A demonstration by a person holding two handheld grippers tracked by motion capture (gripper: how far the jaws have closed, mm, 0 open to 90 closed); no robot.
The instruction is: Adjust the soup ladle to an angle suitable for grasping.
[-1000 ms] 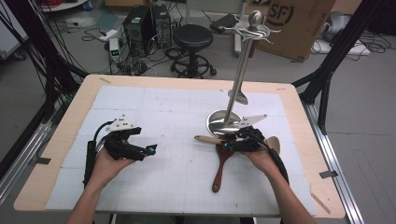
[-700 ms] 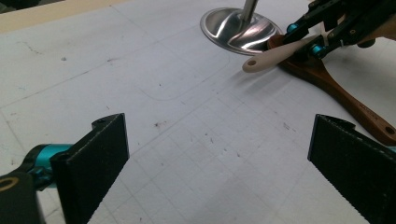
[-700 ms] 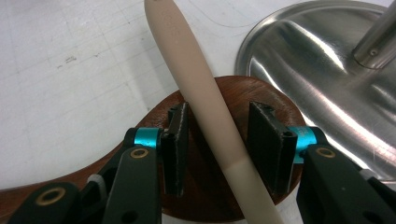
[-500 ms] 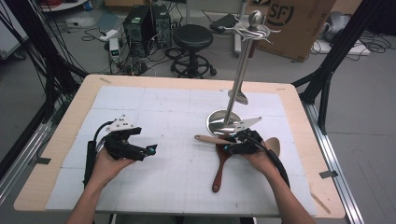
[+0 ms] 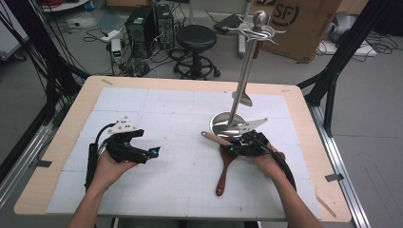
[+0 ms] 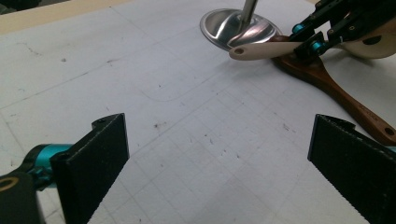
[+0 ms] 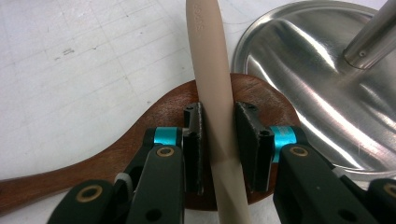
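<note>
A pale wooden spoon (image 7: pixel 208 56) lies across the blade of a dark wooden spatula (image 7: pixel 140 135), next to the round steel base of a utensil stand (image 7: pixel 317 70). My right gripper (image 7: pixel 218 116) has just been closing, and its pads now sit against both sides of the pale handle. From above, the right gripper (image 5: pixel 233 147) is low over the spoon (image 5: pixel 214 137) and the spatula (image 5: pixel 223 171). My left gripper (image 5: pixel 154 153) rests at the left of the mat. It stands wide open (image 6: pixel 219 158) with nothing between its jaws, and it faces the spoon (image 6: pixel 266 49).
The stand's tall steel pole (image 5: pixel 244 71) rises from its base (image 5: pixel 225 124) behind my right hand, with hooks at the top and one utensil hanging on it. A white gridded mat (image 5: pixel 180 114) covers the wooden table. A stool and boxes stand beyond the far edge.
The right gripper's jaws have drawn in around the pale spoon handle. Both hands have stayed where they were, and the spoon and spatula have not shifted.
</note>
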